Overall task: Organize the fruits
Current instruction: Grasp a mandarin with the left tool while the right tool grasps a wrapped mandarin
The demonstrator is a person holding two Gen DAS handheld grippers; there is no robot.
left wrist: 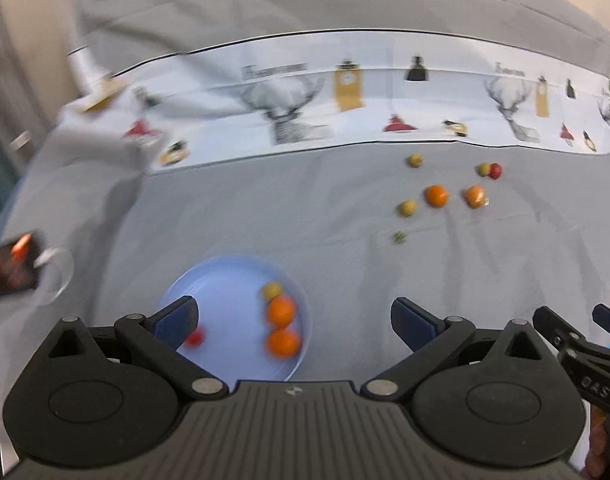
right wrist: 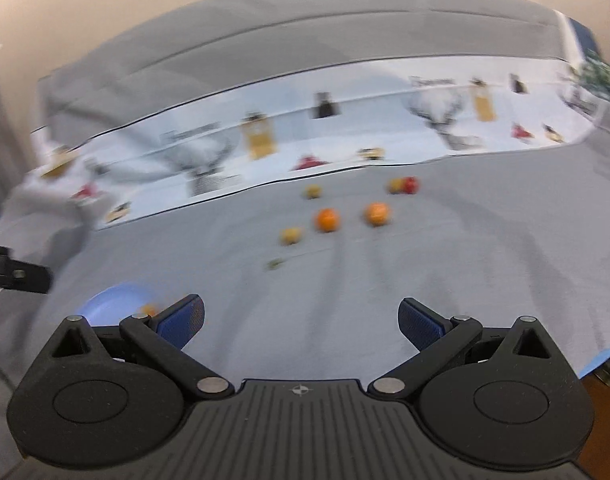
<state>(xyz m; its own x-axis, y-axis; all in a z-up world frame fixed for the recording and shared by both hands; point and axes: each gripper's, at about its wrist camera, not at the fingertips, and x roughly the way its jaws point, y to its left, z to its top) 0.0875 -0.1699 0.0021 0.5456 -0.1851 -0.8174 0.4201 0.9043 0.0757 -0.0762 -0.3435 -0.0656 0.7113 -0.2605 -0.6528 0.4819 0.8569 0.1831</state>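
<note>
A light blue bowl (left wrist: 209,280) sits on the grey cloth just ahead of my left gripper (left wrist: 295,320), which is open and empty above its near rim. The bowl holds two oranges (left wrist: 281,310), a small yellow fruit (left wrist: 271,290) and a small red fruit (left wrist: 195,338). Farther right on the cloth lie several loose fruits: two oranges (left wrist: 437,195), yellow fruits (left wrist: 407,207) and a red one (left wrist: 495,170). My right gripper (right wrist: 301,320) is open and empty, well short of the loose oranges (right wrist: 327,219). The bowl (right wrist: 113,304) shows at its left.
A printed white cloth (left wrist: 305,92) with deer and clock pictures lies across the back. A clear glass mug (left wrist: 55,276) and a dark packet (left wrist: 13,272) sit at the far left. The right gripper's body (left wrist: 585,356) shows at the left view's right edge.
</note>
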